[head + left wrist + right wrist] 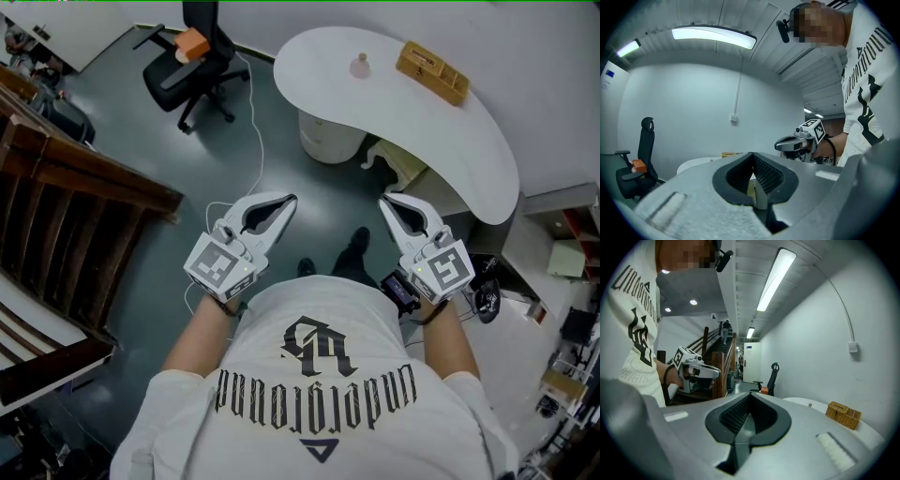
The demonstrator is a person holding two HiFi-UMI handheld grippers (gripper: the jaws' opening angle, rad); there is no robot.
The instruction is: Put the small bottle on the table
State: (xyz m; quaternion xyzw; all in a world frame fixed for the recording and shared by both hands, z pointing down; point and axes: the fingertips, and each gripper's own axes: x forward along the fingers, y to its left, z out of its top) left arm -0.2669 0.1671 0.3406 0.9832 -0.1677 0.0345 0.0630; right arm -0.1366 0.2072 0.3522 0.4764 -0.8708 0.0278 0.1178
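L gripper [289, 200] & R gripper [385, 201]: jaws together, above floor [281, 112]; small bottle [360, 65] upright on table [469, 159], near basket [432, 72].

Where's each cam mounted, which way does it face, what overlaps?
Head view: on the person's head, looking steeply down at shirt, arms, left tool, right tool, table.
Left gripper view: on the left tool, along its shut jaws toward wall and chair; shirt and right tool at right.
Right gripper view: on the right tool, along its shut jaws toward table, basket, bottle; shirt and left tool at left.
Shared: each gripper view shows the other tool; all show the chair.
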